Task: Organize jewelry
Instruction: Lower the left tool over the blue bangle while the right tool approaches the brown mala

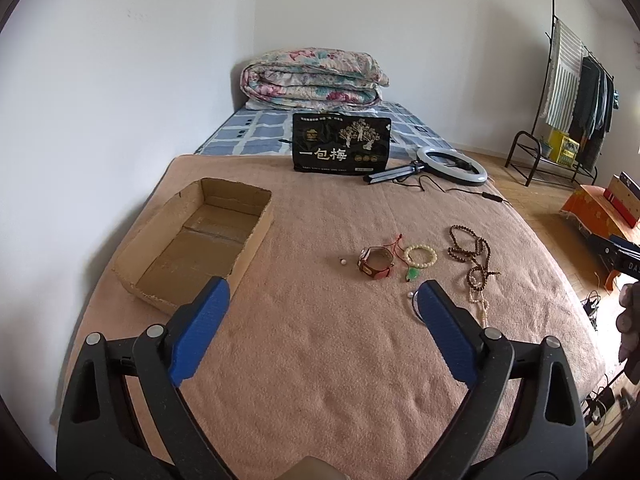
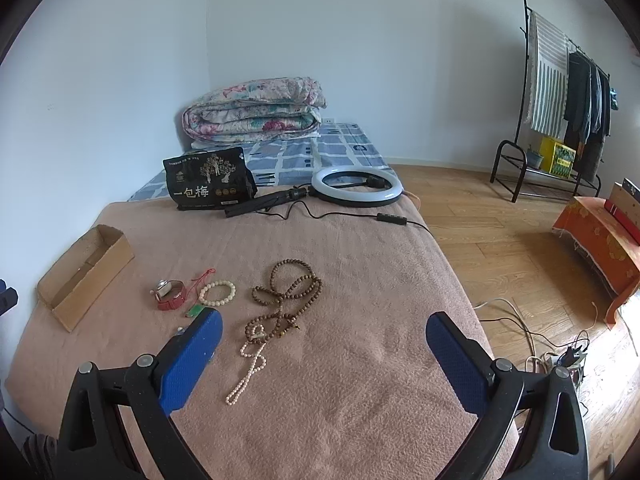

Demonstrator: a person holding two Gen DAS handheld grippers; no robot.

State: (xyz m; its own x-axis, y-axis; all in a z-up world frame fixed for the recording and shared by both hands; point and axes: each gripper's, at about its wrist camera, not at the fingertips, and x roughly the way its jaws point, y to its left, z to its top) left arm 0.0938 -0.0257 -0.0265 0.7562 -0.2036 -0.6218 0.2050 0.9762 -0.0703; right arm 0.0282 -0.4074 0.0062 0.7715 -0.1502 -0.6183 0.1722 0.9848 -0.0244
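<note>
Jewelry lies loose on a pinkish-brown blanket point(image 1: 320, 360). A red-strap watch point(image 1: 375, 263) point(image 2: 171, 295) sits beside a cream bead bracelet point(image 1: 420, 255) point(image 2: 217, 293) and a green pendant point(image 1: 412, 275) on red cord. A brown bead necklace point(image 1: 472, 252) point(image 2: 290, 292) and a pearl strand point(image 2: 250, 364) lie to the right. An open cardboard box point(image 1: 200, 240) point(image 2: 86, 272) rests at the left. My left gripper point(image 1: 322, 300) hangs open short of the watch, holding nothing. My right gripper point(image 2: 324, 328) is open near the necklaces, holding nothing.
A black snack bag point(image 1: 341, 142) and a ring light point(image 2: 357, 186) with its cable lie at the blanket's far edge. A folded floral quilt point(image 1: 312, 80) sits behind. Wood floor, a clothes rack point(image 2: 560, 120) and cables are off to the right.
</note>
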